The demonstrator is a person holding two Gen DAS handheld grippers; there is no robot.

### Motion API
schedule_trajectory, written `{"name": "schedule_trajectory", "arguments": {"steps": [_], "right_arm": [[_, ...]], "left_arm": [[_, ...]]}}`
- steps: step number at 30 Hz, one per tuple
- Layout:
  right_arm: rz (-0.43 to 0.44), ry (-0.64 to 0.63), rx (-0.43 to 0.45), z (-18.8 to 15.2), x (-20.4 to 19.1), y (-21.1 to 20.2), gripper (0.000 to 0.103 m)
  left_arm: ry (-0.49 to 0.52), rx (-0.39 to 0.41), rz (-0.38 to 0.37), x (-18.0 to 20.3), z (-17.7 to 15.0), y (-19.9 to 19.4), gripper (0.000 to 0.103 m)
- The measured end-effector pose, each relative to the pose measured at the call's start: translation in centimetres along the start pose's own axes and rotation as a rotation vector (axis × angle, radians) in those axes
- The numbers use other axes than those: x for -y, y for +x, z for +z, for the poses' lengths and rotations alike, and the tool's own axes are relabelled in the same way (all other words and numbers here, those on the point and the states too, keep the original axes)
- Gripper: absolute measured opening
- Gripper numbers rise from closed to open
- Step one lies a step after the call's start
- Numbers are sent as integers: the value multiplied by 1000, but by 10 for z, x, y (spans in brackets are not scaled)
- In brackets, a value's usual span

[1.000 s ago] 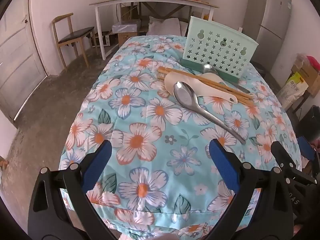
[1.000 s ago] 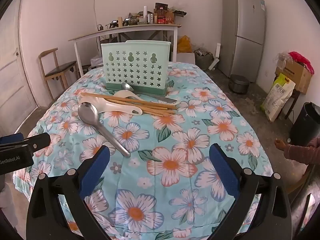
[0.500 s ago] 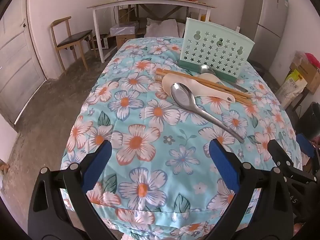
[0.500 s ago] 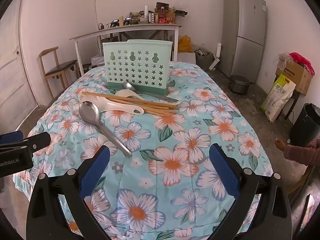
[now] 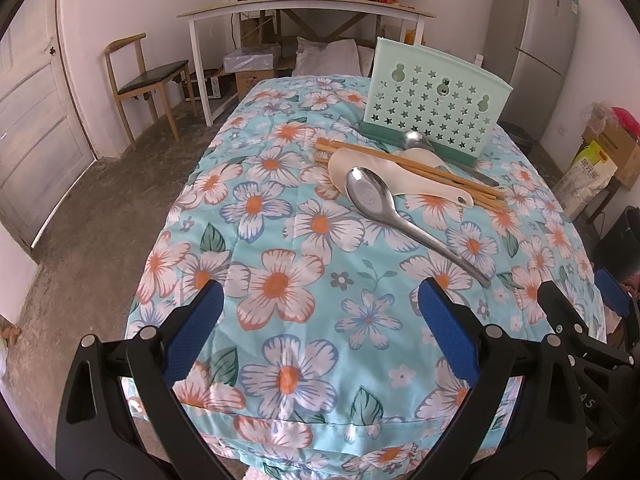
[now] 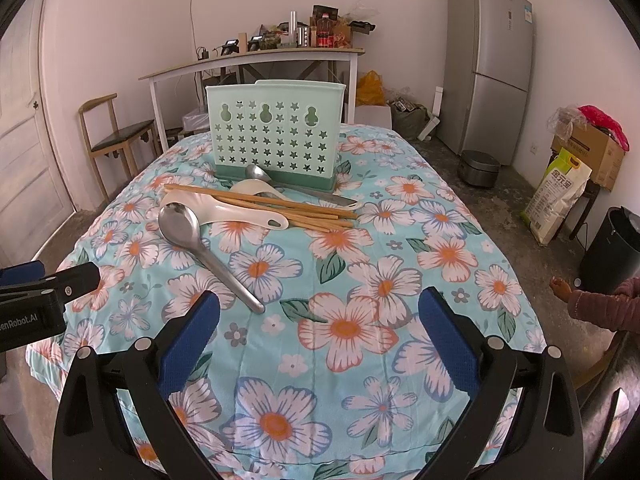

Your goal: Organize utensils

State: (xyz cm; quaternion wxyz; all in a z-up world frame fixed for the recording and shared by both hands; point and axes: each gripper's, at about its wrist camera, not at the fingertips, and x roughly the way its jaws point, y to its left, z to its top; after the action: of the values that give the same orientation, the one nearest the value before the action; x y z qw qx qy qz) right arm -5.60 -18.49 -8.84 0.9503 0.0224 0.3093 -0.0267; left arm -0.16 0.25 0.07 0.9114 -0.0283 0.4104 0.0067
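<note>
One big table (image 6: 400, 420) fills most of both views, covered by a blue cloth with orange and white flowers. One tall grey fridge (image 6: 490, 68) stands by the far wall. One white desk (image 6: 256, 60) behind the table is full of small stuff. One wooden chair (image 6: 114, 136) sits by the door.

One light green holder (image 6: 276, 130) stands upright at the far end of the table. It has little star holes and three gourd-shaped holes along the top.

The utensils all lie flat in a pile just in front of the holder. There are two metal spoons: a big metal spoon (image 6: 200, 250) nearest the tongs, and a smaller metal spoon (image 6: 260, 174) touching the holder's base. There are two white spoons (image 6: 224, 212) under the wooden chopsticks (image 6: 260, 204). I cannot count the chopsticks, as they lie in a bunch.

The left gripper (image 5: 318, 328) and the right gripper (image 6: 320, 328) both hang over the near end of the table, well apart from the pile. Both have their blue pads spread wide with nothing between them.

The left tool's side reads "enRobot.AI" in the right view. A yellow sack (image 6: 558, 196) on the floor has writing too small to read
</note>
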Motion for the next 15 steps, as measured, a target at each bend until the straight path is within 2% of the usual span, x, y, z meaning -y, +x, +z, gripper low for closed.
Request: {"name": "schedule_trajectory", "arguments": {"steps": [15], "right_arm": [[1, 0, 1, 1, 1, -1, 97]], "left_arm": [[0, 1, 2, -2, 0, -1, 94]]}}
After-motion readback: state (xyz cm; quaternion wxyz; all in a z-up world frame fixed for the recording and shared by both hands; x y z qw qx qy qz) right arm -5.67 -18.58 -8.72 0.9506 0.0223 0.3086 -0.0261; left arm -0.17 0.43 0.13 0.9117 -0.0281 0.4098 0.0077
